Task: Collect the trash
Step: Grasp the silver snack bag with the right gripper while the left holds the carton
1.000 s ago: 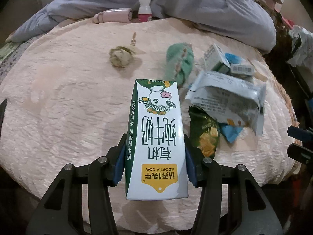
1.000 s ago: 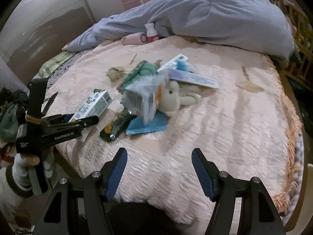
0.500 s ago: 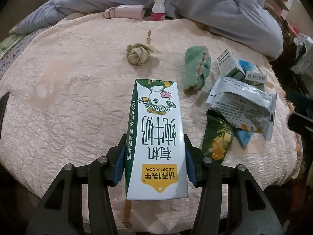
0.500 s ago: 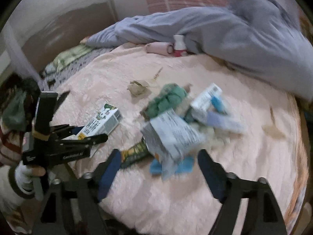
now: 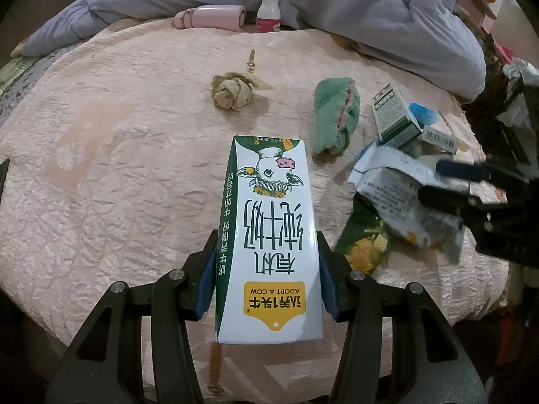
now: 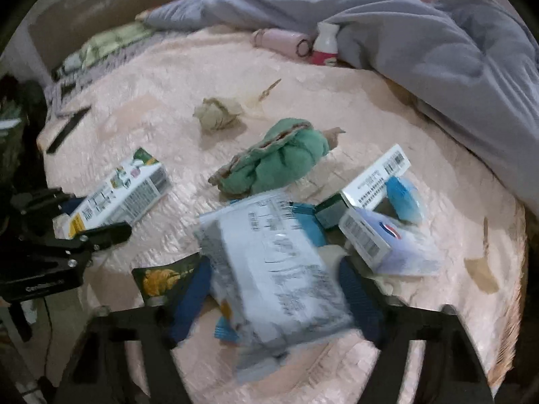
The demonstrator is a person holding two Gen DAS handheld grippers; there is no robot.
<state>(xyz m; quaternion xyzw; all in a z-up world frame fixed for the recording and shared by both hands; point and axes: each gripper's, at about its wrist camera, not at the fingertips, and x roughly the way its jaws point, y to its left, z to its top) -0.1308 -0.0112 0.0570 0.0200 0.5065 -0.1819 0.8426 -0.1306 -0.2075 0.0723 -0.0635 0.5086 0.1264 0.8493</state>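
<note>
My left gripper (image 5: 266, 245) is shut on a green and white milk carton (image 5: 269, 229), held above the pink bedspread (image 5: 118, 168); the right wrist view shows the same carton (image 6: 124, 192) in the left gripper (image 6: 84, 235) at the left. A crinkled silver snack bag (image 6: 269, 269) lies between the blue pads of my right gripper (image 6: 274, 289), whose jaws are closing and touch both of its sides. In the left wrist view the right gripper (image 5: 448, 183) straddles that bag (image 5: 387, 188). A green snack wrapper (image 6: 161, 279) lies beside it.
Crumpled brown paper (image 5: 232, 92), a green plush cloth (image 5: 333, 118), a small green and white box (image 5: 392, 114) and a barcoded box (image 6: 380, 242) lie on the bed. A pink flask (image 5: 212, 22), a small bottle (image 5: 268, 13) and a grey duvet (image 5: 337, 0) are at the back.
My right gripper swung left over the bed, came down onto the silver bag and narrowed around it. The left gripper kept its hold on the carton and barely moved.
</note>
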